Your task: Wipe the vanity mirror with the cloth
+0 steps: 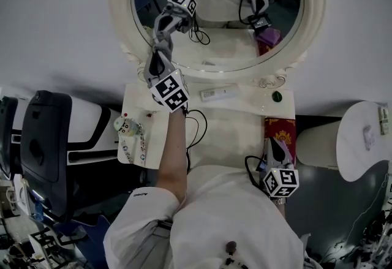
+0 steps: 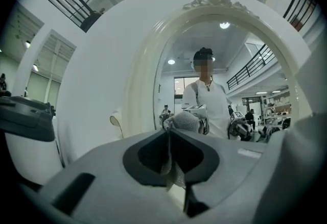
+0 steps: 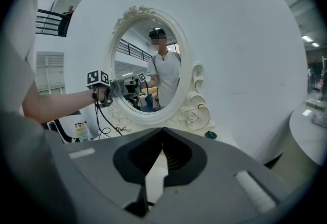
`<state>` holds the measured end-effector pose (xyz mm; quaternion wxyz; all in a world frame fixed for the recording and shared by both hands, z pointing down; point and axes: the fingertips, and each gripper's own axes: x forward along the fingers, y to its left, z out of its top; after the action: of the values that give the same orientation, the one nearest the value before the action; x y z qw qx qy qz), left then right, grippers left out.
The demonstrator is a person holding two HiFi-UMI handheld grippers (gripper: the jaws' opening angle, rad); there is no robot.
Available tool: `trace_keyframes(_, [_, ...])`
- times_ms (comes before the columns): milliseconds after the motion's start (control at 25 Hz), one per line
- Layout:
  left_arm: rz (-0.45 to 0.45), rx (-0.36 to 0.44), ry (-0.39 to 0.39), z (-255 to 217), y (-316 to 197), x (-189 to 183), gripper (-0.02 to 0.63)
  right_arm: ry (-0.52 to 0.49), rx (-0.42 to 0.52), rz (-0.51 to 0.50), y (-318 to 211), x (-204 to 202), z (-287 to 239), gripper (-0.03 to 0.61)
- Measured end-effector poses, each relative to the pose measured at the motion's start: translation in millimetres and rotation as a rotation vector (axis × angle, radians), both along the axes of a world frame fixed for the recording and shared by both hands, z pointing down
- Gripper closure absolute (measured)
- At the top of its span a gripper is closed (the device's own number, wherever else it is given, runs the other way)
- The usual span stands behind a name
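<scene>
A grey cloth [image 2: 183,121] was held clamped between the closed jaws of the left gripper [image 2: 170,139], its bunched end pressed against the lower left part of the glass of the oval vanity mirror in an ornate cream frame [image 1: 226,44]. The right gripper [image 3: 162,133] was kept low and well away from the glass, jaws together with nothing between them. Only a small tuft of cloth was seen ahead of the jaw tips, so the glass could be scraped by the hard tips if the gripper were tilted. The cloth could also be dragged out of the grip by a firm stroke. A small cartoon figurine [image 1: 124,125] on the white tabletop [image 1: 245,111] could be toppled by the trailing black cable [image 1: 197,121].
</scene>
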<state>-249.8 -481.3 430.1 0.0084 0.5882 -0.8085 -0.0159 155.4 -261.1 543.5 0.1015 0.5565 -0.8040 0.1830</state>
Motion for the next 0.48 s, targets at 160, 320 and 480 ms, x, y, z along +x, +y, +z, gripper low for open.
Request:
trace_keyframes(160, [0.048,0.047,-0.013,-1.6,13.0,38.2,0.592,-0.008,0.007,-0.013,-2.5,17.6,-0.9,0.571])
trace_keyframes(320, [0.117,0.044,-0.022,8.0,19.0,93.0,0.592,0.002,0.014,-0.045,-3.0,32.7,-1.3,0.571])
trace_keyframes(480, [0.194,0.029,-0.017,17.7,14.6,151.5,0.592,0.008,0.012,-0.048,-4.6,54.8,1.1,0.571])
